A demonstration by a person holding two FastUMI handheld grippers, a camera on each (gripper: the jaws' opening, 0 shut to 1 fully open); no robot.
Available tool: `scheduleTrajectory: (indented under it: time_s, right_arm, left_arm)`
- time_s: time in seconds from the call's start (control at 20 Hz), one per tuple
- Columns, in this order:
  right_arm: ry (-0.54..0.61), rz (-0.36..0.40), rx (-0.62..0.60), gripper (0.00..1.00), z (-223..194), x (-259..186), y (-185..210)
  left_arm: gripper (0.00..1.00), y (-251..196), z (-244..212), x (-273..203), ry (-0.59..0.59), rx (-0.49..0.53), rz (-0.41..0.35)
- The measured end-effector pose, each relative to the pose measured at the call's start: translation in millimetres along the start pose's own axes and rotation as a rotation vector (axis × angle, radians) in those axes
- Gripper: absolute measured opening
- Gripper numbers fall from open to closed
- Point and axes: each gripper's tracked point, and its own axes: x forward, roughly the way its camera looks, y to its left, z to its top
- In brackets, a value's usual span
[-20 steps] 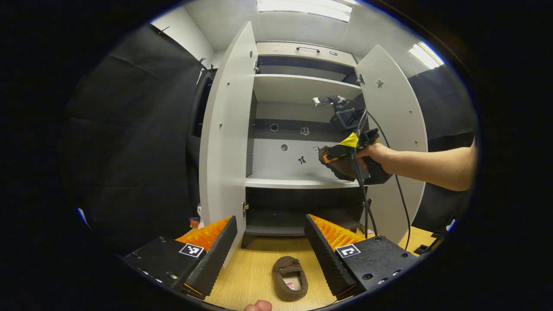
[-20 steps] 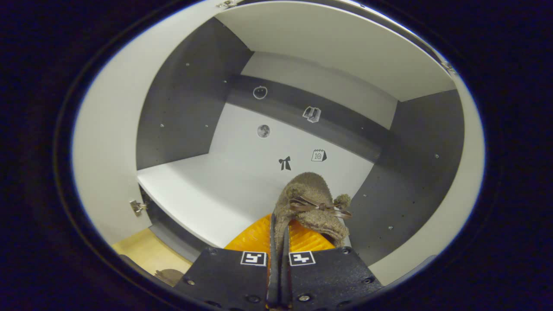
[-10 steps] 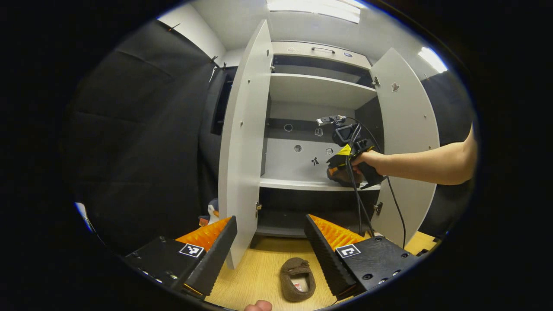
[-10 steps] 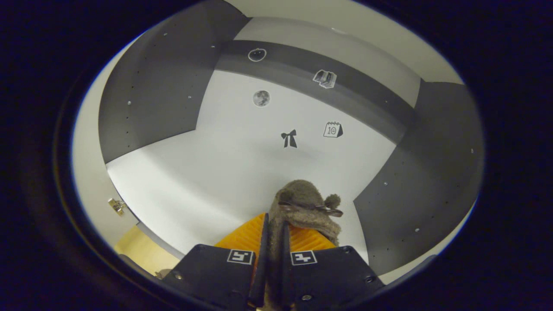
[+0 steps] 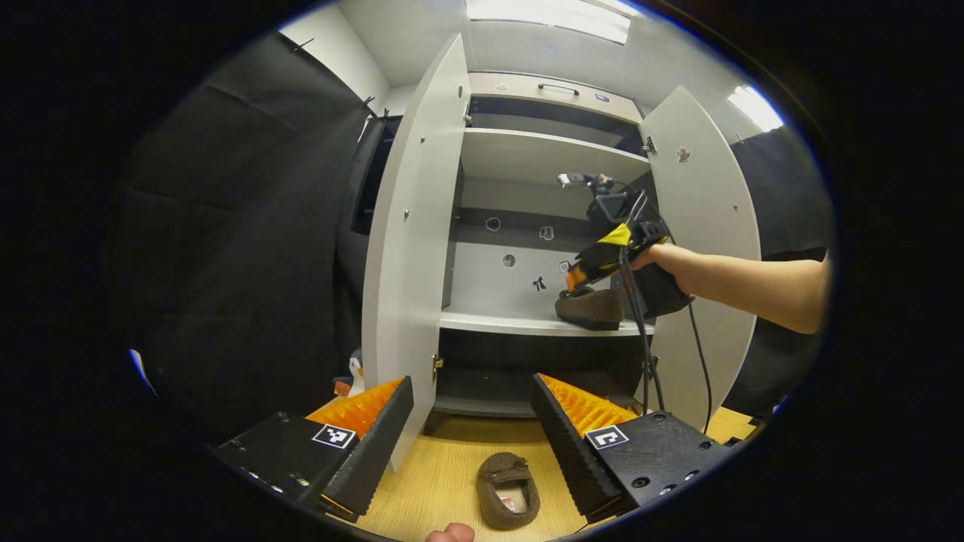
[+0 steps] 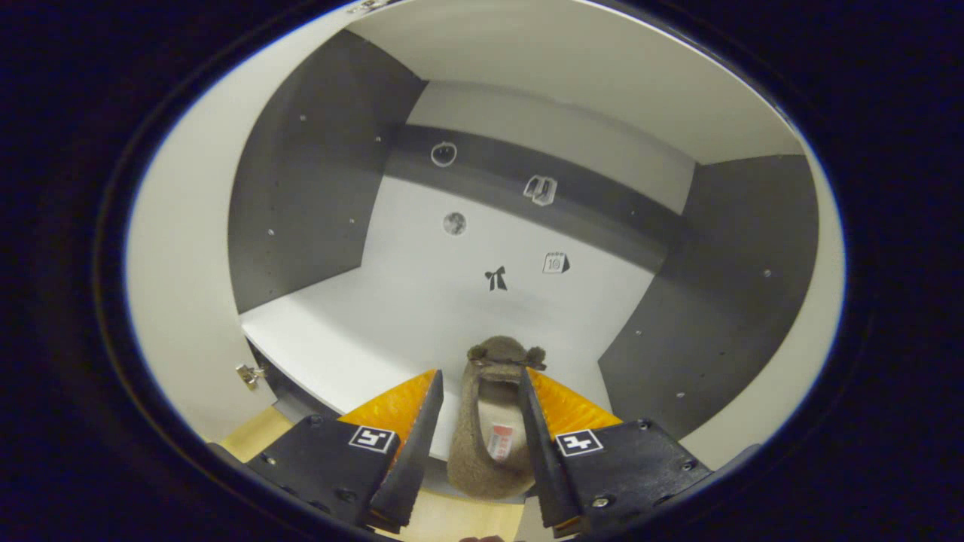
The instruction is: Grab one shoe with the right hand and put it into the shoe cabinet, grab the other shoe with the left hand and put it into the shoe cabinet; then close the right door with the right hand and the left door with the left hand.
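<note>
One brown shoe (image 6: pixel 488 429) now sits on the middle shelf (image 6: pixel 392 324) of the shoe cabinet (image 5: pixel 527 154), toward its front right corner, toe pointing at the back panel; so by my reckoning the first placement is as good as done. In the right gripper view the right gripper (image 6: pixel 474 444) has its fingers spread apart, one on each side of the shoe's heel with a gap showing on both sides, so it is not pinching anything. From the left gripper view I can see that same gripper, held in a hand (image 5: pixel 663 260), at about three o'clock from the shelf's middle, just above and behind the shoe. The other shoe (image 5: pixel 508 491) lies on the wooden floor (image 5: pixel 444 474) in front of the cabinet, at six o'clock in that view, opening upward. The left gripper (image 5: pixel 471 421) hangs above it with its fingers wide apart and empty, the shoe lying between and below them but well clear of both. Both doors stand open: the left door (image 5: pixel 407 226) at about nine o'clock from the shelf, the right door (image 5: pixel 708 218) at three o'clock. Left to do, as I judge it: the right hand backs out, the left picks up and shelves the floor shoe, then each hand closes its own door.
</note>
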Motion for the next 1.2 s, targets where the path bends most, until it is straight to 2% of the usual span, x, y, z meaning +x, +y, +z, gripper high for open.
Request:
scheduleTrajectory:
  time_s: [0.1, 0.15, 0.2, 0.35, 0.4, 0.45, 0.5, 0.55, 0.6, 0.7, 0.9, 1.2]
  right_arm:
    - [-0.064, 0.013, 0.018, 0.66, 9.2, -38.0, 1.0]
    - [-0.098, 0.022, 0.025, 0.75, 10.8, -55.2, 2.2]
    - [-0.127, 0.036, 0.032, 0.77, 10.3, -71.4, 6.3]
    - [-0.165, 0.067, 0.089, 0.79, -15.1, -119.9, 19.3]
    - [-0.177, 0.07, 0.12, 0.84, -26.3, -131.4, 22.3]
    - [-0.184, 0.07, 0.147, 0.8, -39.3, -144.0, 24.6]
    - [-0.205, 0.083, 0.175, 0.86, -50.3, -152.5, 29.9]
    - [-0.22, 0.098, 0.2, 0.81, -62.0, -160.0, 34.7]
    - [-0.222, 0.101, 0.219, 0.81, -80.7, -165.6, 37.2]
    - [-0.223, 0.081, 0.236, 0.86, -113.0, -175.2, 39.5]
    - [-0.221, 0.058, 0.276, 0.88, -160.6, -200.6, 45.4]
    - [-0.235, -0.053, 0.274, 0.91, -223.7, -230.3, 36.9]
  left_arm:
    - [0.95, -5.2, 0.1, -0.8, -0.004, -0.003, -0.012]
    - [0.95, -8.3, 0.5, -1.5, -0.005, -0.003, -0.018]
    - [0.95, -10.3, 0.5, -1.8, -0.007, -0.001, -0.024]
    - [0.95, -17.3, 0.1, -1.8, -0.007, 0.011, -0.04]
    - [0.95, -19.1, -0.1, -2.6, -0.007, 0.013, -0.044]
    - [0.95, -20.8, -0.8, -2.3, -0.006, 0.014, -0.049]
    - [0.95, -22.9, -1.3, -3.4, -0.004, 0.012, -0.053]
    - [0.95, -25.6, -1.8, -3.6, 0.0, 0.01, -0.06]
    - [0.95, -28.1, -3.7, -4.6, 0.006, 0.012, -0.064]
    - [0.95, -30.8, -6.3, -6.7, 0.016, 0.022, -0.067]
    - [0.95, -34.8, -13.4, -10.6, 0.034, 0.036, -0.068]
    - [0.95, -39.3, -38.7, -15.4, 0.095, 0.054, -0.071]
